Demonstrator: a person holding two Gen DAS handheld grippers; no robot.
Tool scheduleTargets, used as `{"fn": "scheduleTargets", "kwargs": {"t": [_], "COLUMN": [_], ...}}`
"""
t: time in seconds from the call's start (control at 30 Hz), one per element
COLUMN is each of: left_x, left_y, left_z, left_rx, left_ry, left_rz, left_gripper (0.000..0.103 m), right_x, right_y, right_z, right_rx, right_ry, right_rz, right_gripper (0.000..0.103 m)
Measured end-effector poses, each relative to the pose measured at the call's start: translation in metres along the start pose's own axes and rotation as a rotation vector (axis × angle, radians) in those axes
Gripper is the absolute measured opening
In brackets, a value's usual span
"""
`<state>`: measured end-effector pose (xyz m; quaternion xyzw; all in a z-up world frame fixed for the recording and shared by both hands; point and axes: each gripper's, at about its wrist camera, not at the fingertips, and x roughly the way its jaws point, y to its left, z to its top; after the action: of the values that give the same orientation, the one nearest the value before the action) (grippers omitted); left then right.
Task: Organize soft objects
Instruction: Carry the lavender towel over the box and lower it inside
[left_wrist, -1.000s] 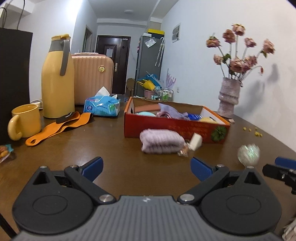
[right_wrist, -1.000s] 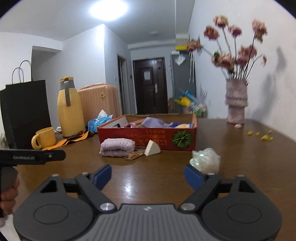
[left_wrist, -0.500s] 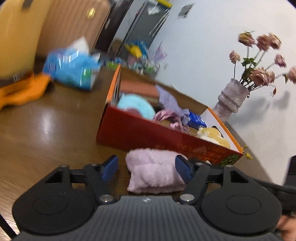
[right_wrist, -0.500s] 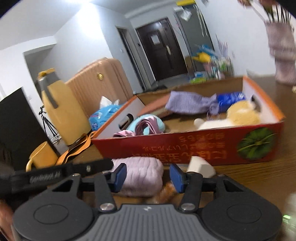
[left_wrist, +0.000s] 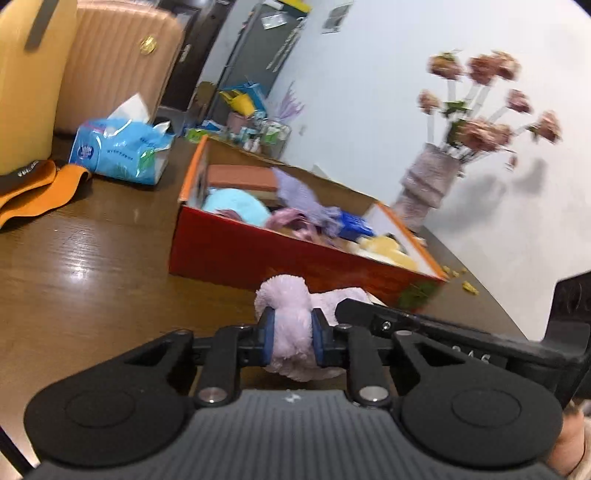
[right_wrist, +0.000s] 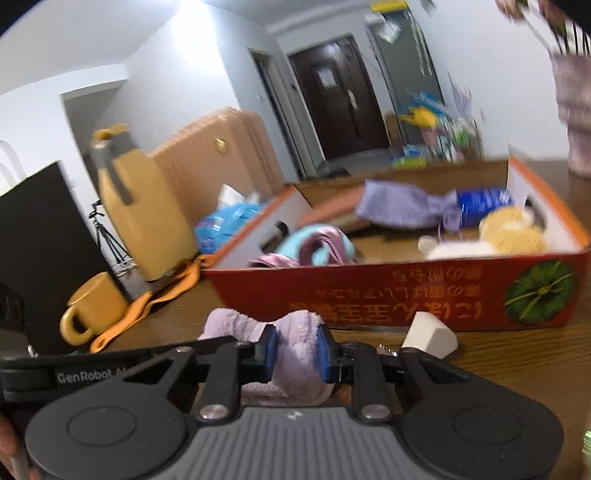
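Left wrist view: the left gripper (left_wrist: 291, 338) had just been closed on the folded lilac towel (left_wrist: 295, 314); the right gripper (right_wrist: 294, 349) likewise, on the table beside the red box (right_wrist: 399, 295), presumably for a shared lift.

The towel (right_wrist: 295, 354) lies on the table (right_wrist: 517, 369) before the box (right_wrist: 424, 295), a wedge (right_wrist: 428, 334) to its right.

Bare table (left_wrist: 92, 266) lay open at nine o'clock of the left gripper (left_wrist: 292, 338), out toward the tissue pack (left_wrist: 122, 151). At twelve o'clock the red box wall (left_wrist: 280, 264) blocked the way just ahead. At three o'clock the right gripper's arm (left_wrist: 424, 325) crossed close, and a white wedge (right_wrist: 428, 334) sat beside the box.
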<state>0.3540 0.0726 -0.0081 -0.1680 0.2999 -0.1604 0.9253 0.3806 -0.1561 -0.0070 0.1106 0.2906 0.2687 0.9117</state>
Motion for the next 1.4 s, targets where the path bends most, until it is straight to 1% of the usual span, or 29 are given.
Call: {"fn": "scheduleTargets", "kwargs": {"t": [0.1, 0.2, 0.27, 0.37, 0.43, 0.47, 0.5, 0.53, 0.57, 0.67, 0.77, 0.87, 0.93, 0.97, 1.0, 1.03, 1.1, 1.2, 1.27, 1.33, 1.4], "left_x": [-0.026, -0.047, -0.058, -0.071, -0.070, -0.068, -0.065, -0.064, -0.064, -0.070, -0.071, -0.069, -0.065, -0.063, -0.061, -0.060, -0.058, -0.058, -0.057, -0.057, -0.056], "left_y": [-0.017, -0.035, -0.046, -0.061, -0.065, -0.066, -0.066, -0.066, -0.066, -0.065, -0.065, -0.065, -0.064, -0.063, -0.062, -0.061, -0.059, -0.059, -0.060, -0.064, -0.071], "left_z": [-0.026, -0.057, -0.072, -0.085, -0.092, -0.095, -0.099, -0.102, -0.103, -0.103, -0.102, -0.101, -0.102, -0.102, -0.103, -0.103, -0.103, -0.101, -0.094, -0.082, -0.061], "left_rx": [-0.029, -0.010, -0.021, 0.022, 0.034, 0.035, 0.033, 0.031, 0.036, 0.045, 0.042, 0.020, 0.010, 0.006, 0.001, -0.008, -0.014, -0.001, 0.006, 0.013, 0.054], "left_ry": [0.045, 0.084, 0.121, 0.133, 0.152, 0.162, 0.165, 0.158, 0.148, 0.124, 0.104, 0.115, 0.128, 0.135, 0.141, 0.145, 0.138, 0.132, 0.121, 0.103, 0.062], "left_rz": [-0.033, -0.046, -0.051, -0.056, -0.042, -0.029, -0.010, 0.012, 0.026, 0.027, 0.031, 0.016, 0.008, 0.001, -0.009, -0.023, -0.028, -0.046, -0.059, -0.071, -0.090], "left_gripper": [0.021, 0.021, 0.021, 0.022, 0.025, 0.030, 0.043, 0.049, 0.053, 0.053, 0.053, 0.053, 0.051, 0.044, 0.032, 0.030, 0.025, 0.021, 0.020, 0.020, 0.020], "right_x": [-0.041, -0.077, -0.096, -0.121, -0.128, -0.127, -0.126, -0.127, -0.129, -0.139, -0.146, -0.145, -0.140, -0.137, -0.134, -0.133, -0.131, -0.129, -0.128, -0.130, -0.133], "right_y": [0.000, 0.000, 0.000, 0.004, 0.003, 0.001, -0.002, -0.003, -0.003, -0.001, 0.000, -0.001, -0.003, -0.004, -0.005, -0.006, -0.007, -0.007, -0.008, -0.009, -0.010], "right_z": [-0.019, -0.046, -0.061, -0.078, -0.086, -0.090, -0.093, -0.097, -0.099, -0.100, -0.100, -0.101, -0.104, -0.105, -0.107, -0.108, -0.108, -0.107, -0.103, -0.092, -0.071], "right_rx": [0.034, 0.076, 0.092, 0.094, 0.095, 0.104, 0.109, 0.105, 0.101, 0.087, 0.086, 0.099, 0.107, 0.114, 0.123, 0.134, 0.134, 0.123, 0.123, 0.108, 0.086], "right_ry": [0.024, 0.061, 0.075, 0.075, 0.077, 0.082, 0.089, 0.089, 0.079, 0.041, 0.020, 0.022, 0.035, 0.044, 0.050, 0.054, 0.049, 0.050, 0.045, 0.024, -0.023], "right_rz": [0.020, 0.025, 0.013, 0.001, -0.005, -0.017, -0.031, -0.044, -0.051, -0.056, -0.056, -0.049, -0.051, -0.054, -0.048, -0.030, -0.032, -0.029, -0.024, -0.011, -0.006], "right_gripper": [0.022, 0.022, 0.022, 0.022, 0.023, 0.024, 0.025, 0.026, 0.031, 0.038, 0.041, 0.040, 0.040, 0.036, 0.032, 0.025, 0.025, 0.023, 0.022, 0.021, 0.021]}}
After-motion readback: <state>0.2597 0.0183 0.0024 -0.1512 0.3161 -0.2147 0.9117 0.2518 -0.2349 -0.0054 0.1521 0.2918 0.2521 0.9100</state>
